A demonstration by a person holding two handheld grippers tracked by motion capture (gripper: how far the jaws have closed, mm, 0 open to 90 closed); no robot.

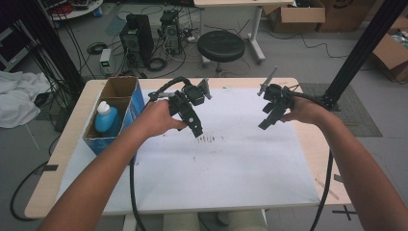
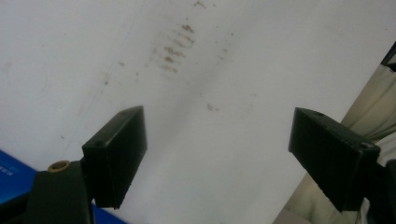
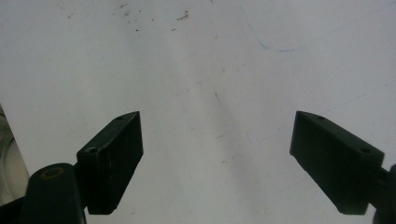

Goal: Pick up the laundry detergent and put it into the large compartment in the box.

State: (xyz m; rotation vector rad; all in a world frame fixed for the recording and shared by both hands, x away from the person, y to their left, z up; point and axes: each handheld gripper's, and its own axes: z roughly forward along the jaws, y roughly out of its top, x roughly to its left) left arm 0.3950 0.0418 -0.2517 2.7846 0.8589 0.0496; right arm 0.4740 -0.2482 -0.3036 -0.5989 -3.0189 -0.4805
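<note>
I am holding the left tool (image 1: 195,126) over the white sheet (image 1: 231,163) on the desk (image 1: 72,130), jaws wide apart, just above the brown stains (image 1: 207,139). The right tool (image 1: 267,121) is hovering well apart, jaws also spread, gripping nothing. A blue bottle (image 1: 106,118) is standing in the box (image 1: 137,98) near my left hand (image 1: 159,118).

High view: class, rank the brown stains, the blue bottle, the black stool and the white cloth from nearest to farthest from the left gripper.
From the left gripper:
1. Brown stains, on the white sheet just beside its tips.
2. Blue bottle, in the cardboard box at the table's left edge.
3. Black stool, on the floor beyond the table's far edge.
4. White cloth, far left, off the table.
</note>
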